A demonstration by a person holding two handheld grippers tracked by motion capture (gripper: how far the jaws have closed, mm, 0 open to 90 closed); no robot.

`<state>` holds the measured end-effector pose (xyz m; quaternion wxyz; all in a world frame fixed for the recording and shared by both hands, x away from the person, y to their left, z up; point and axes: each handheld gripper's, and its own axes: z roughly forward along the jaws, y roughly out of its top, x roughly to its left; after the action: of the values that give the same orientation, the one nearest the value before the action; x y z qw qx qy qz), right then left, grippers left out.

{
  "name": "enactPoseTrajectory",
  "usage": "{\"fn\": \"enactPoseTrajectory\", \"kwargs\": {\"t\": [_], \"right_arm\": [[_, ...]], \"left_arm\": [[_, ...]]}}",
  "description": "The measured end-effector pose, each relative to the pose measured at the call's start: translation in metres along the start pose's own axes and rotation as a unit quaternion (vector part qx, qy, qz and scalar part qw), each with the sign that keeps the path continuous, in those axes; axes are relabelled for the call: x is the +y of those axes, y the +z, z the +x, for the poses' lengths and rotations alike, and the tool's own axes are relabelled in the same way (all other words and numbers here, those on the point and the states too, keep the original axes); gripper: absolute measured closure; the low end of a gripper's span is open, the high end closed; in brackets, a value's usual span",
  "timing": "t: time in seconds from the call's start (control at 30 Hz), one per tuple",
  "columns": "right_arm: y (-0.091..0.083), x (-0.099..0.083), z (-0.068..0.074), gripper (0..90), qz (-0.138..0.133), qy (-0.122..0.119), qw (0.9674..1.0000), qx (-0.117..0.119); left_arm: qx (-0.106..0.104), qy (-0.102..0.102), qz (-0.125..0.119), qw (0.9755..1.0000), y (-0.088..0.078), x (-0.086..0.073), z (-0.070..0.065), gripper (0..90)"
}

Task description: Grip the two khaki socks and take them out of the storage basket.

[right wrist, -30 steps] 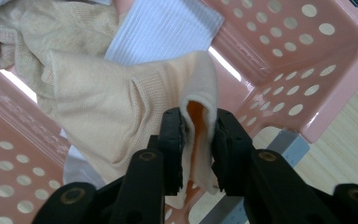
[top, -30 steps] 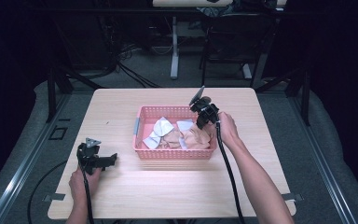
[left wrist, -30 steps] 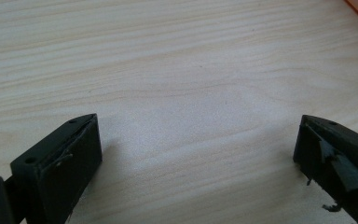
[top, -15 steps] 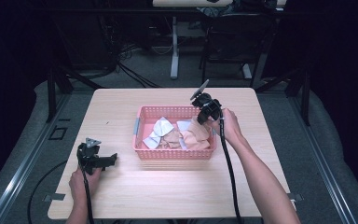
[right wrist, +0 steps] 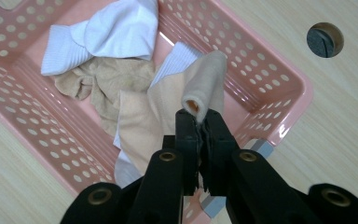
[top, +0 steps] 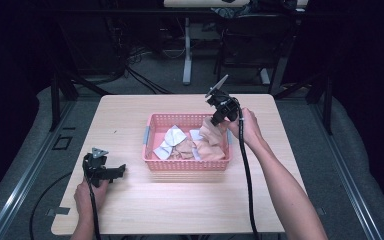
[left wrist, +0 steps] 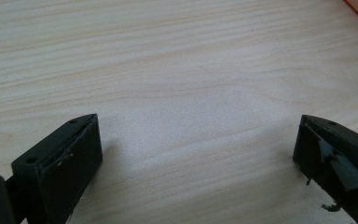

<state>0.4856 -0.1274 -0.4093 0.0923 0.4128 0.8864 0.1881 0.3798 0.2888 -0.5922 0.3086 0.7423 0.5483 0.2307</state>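
Progress: early. R gripper point(right wrist: 198, 122) clamped on fold of tan cloth point(right wrist: 205, 84), raised above right end of pink basket point(top: 152, 162); cloth's lower part drapes into basket, not yet clear. Remaining, judged: pull it free, set down on table point(top: 180, 205). White socks point(right wrist: 116, 32) and other tan pieces lie inside. Cloth soft, limp, rolled at pinch. L gripper point(top: 111, 172) jaws apart, idle on table, well apart from basket.
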Motion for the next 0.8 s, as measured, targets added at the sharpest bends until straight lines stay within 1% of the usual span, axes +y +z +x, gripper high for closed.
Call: {"fn": "enactPoseTrajectory", "kwargs": {"t": [0.07,0.13,0.17,0.2,0.23,0.27,0.33,0.37,0.43,0.47,0.5,0.57,0.6,0.67,0.7,0.77,0.8], "right_arm": [[-0.006,0.001,-0.001,86.6,-0.005,-0.004,1.0000,0.003],[-0.008,0.001,-0.001,86.6,-0.008,-0.002,0.9999,0.007],[-0.009,0.000,-0.001,86.6,-0.014,0.004,0.9998,0.013],[-0.009,0.000,-0.001,86.6,-0.014,0.004,0.9998,0.013],[-0.011,-0.001,-0.002,86.6,-0.004,-0.002,0.9999,0.011],[-0.012,-0.001,-0.002,86.6,-0.010,0.002,0.9998,0.016],[-0.012,-0.001,-0.002,86.6,-0.013,0.004,0.9997,0.019],[-0.015,-0.001,-0.002,86.6,-0.009,0.001,0.9997,0.021],[-0.017,-0.001,-0.002,86.6,-0.010,0.001,0.9997,0.021],[-0.019,-0.001,-0.003,86.6,-0.009,-0.003,0.9997,0.021],[-0.023,-0.001,-0.003,86.6,-0.015,0.003,0.9996,0.025],[-0.026,-0.001,-0.004,86.6,-0.013,-0.001,0.9996,0.024],[-0.031,-0.002,-0.004,86.6,-0.020,0.003,0.9995,0.026],[-0.033,-0.002,-0.005,86.6,-0.020,0.002,0.9994,0.027],[-0.036,-0.002,-0.006,86.6,-0.021,0.006,0.9993,0.031],[-0.041,-0.002,-0.007,86.6,-0.023,0.006,0.9993,0.030],[-0.046,-0.003,-0.008,86.6,-0.027,0.007,0.9992,0.028]], "left_arm": [[0.000,0.001,-0.001,1.0000,0.000,0.000,0.000,1.0],[0.000,0.001,0.000,1.0000,0.000,0.000,0.000,1.0],[0.000,-0.001,-0.002,1.0000,0.000,0.000,0.000,1.0],[0.000,-0.002,-0.001,1.0000,0.000,0.000,0.000,1.0],[0.000,-0.002,-0.001,1.0000,0.000,0.000,0.000,1.0],[0.000,-0.001,-0.002,1.0000,0.000,0.000,0.000,1.0],[0.000,-0.001,-0.002,1.0000,0.000,0.000,0.000,1.0],[0.000,-0.001,-0.002,1.0000,0.000,0.000,0.000,1.0],[0.000,-0.001,-0.002,1.0000,0.000,0.000,0.000,1.0],[0.000,-0.001,-0.002,1.0000,0.000,0.000,0.000,1.0],[0.000,-0.001,-0.002,1.0000,0.000,0.000,0.000,1.0],[0.001,-0.002,-0.001,1.0000,0.000,0.000,0.000,1.0],[0.001,-0.002,-0.001,1.0000,0.000,0.000,0.000,1.0],[0.001,-0.002,-0.001,1.0000,0.000,0.000,0.000,1.0],[0.001,-0.002,-0.001,1.0000,0.000,0.000,0.000,1.0],[0.001,-0.002,-0.002,1.0000,0.000,0.000,0.000,1.0],[0.001,-0.002,-0.002,1.0000,0.000,0.000,0.000,1.0]]}}
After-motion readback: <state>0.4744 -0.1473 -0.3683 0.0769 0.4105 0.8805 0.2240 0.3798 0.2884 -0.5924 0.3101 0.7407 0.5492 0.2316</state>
